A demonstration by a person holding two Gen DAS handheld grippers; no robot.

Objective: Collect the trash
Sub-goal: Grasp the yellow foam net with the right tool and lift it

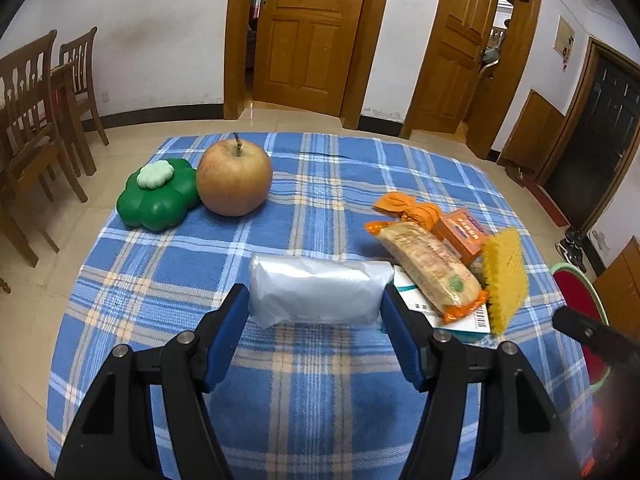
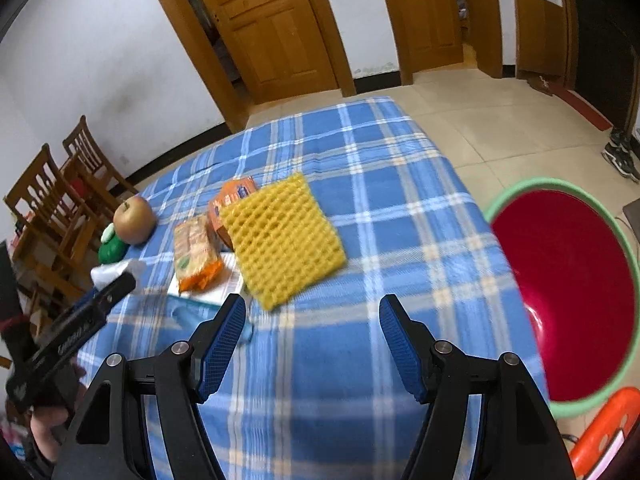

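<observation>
- Between the left tongs, a white plastic packet is framed on the table, apparently not yet squeezed.
- The right tongs are held wide, empty.
- Closing is needed next, then carrying to the red bin at 3 o'clock.

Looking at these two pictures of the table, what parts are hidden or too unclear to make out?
- White box: in the left wrist view the snack pack and yellow foam net lie over it, and its print is too small to read.
- Red bin: cut off by the right wrist view's edge; its bottom is out of sight.
- Plastic pack: whether the left jaws touch it cannot be told.
- Orange box: label blurred.
</observation>
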